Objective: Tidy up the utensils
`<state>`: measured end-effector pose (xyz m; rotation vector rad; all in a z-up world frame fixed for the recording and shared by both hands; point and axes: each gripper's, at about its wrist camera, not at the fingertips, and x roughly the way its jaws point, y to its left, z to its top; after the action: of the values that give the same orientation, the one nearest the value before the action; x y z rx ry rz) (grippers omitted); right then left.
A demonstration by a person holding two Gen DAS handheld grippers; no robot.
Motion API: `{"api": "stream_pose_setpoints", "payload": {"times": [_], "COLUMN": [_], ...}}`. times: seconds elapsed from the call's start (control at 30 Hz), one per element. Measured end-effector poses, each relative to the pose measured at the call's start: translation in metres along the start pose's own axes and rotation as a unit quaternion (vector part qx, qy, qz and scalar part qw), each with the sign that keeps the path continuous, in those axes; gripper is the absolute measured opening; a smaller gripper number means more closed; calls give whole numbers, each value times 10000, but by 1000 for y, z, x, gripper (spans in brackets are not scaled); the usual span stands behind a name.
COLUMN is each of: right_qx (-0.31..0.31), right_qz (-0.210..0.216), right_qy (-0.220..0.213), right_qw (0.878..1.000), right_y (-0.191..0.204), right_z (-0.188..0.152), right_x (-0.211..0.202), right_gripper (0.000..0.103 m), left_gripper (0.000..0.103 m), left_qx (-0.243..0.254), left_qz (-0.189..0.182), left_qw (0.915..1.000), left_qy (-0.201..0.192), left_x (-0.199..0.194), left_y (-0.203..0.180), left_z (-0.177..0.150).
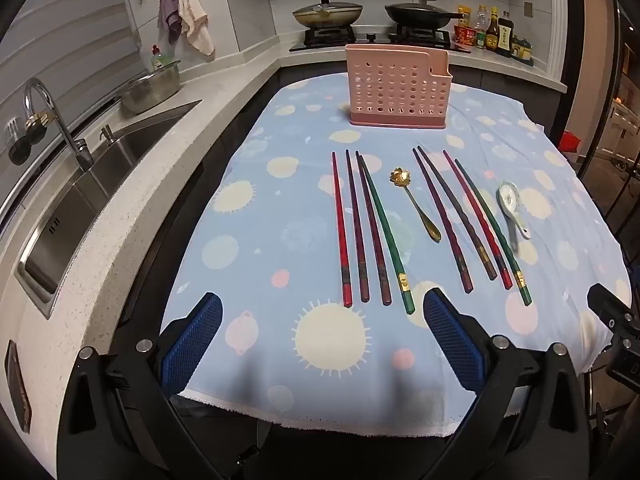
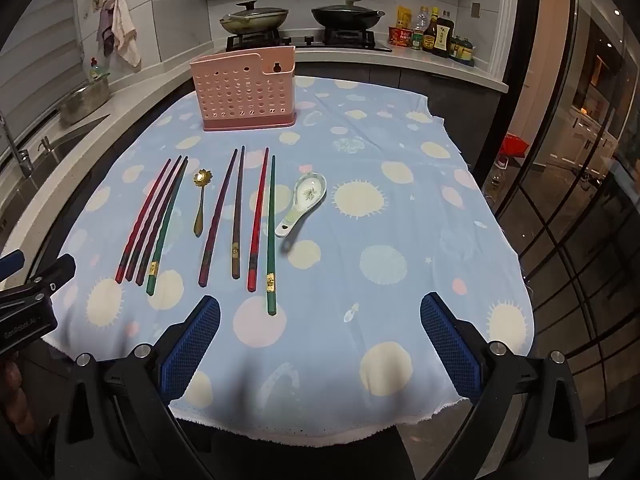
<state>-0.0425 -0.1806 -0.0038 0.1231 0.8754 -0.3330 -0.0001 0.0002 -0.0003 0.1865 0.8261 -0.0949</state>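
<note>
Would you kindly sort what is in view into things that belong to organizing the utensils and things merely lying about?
For the job: eight chopsticks, gold spoon, ceramic spoon, pink holder.

Lying about: two lidded pans, sauce bottles, hanging cloths, metal colander, sink.

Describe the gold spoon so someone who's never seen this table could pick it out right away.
Start at the pink perforated utensil holder standing at the far end of the blue spotted tablecloth. In front of it lie two groups of four chopsticks, and the gold spoon lies alone in the gap between them. It is the only metallic piece, short and slim with a flower-shaped bowl, unlike the white ceramic spoon at the far right.
</note>
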Motion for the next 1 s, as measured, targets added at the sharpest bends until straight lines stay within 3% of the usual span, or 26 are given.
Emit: {"api": "stream_pose_setpoints", "payload": {"times": [1.0], "right_qx": [8], "right_qz": [4], "right_qy": [19], "right_qw": [10000], "right_y": [0], "right_z": [-1], "right_x": [1], "right_gripper": [96], "left_gripper": [96], "left_qx": [-78], "left_qz": [-30], "left_qw": [9999], "left_qy": [110], "left_x": [3], "left_y": [3], "left_z": [-3]}}
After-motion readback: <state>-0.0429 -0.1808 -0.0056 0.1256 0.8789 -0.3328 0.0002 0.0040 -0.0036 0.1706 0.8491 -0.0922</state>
